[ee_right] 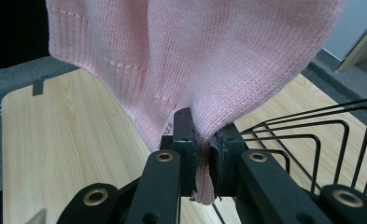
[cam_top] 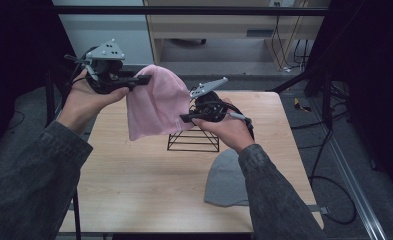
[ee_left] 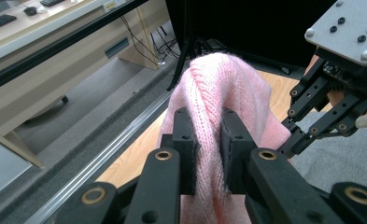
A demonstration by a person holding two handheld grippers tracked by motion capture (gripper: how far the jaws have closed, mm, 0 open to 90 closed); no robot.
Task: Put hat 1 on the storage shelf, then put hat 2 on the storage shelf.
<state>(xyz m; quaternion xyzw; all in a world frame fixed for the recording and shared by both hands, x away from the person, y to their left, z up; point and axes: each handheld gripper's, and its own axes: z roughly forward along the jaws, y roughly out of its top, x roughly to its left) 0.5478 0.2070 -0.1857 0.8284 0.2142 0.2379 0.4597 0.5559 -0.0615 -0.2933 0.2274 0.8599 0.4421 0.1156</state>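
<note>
Pink beanie hangs in the air above the counter, stretched between both tools. Left tool is clamped on its upper knit fold, right tool on the lower hem. It looks mid-carry; the next move probably calls for lowering the soft, ribbed wool over the black wire rack. A grey beanie lies flat nearby.

Dark grey denim-like sleeves are worn on both arms. Each black gripper, left and right, is topped by a grey three-cornered plate with screws; brass-coloured rivets are seen.
</note>
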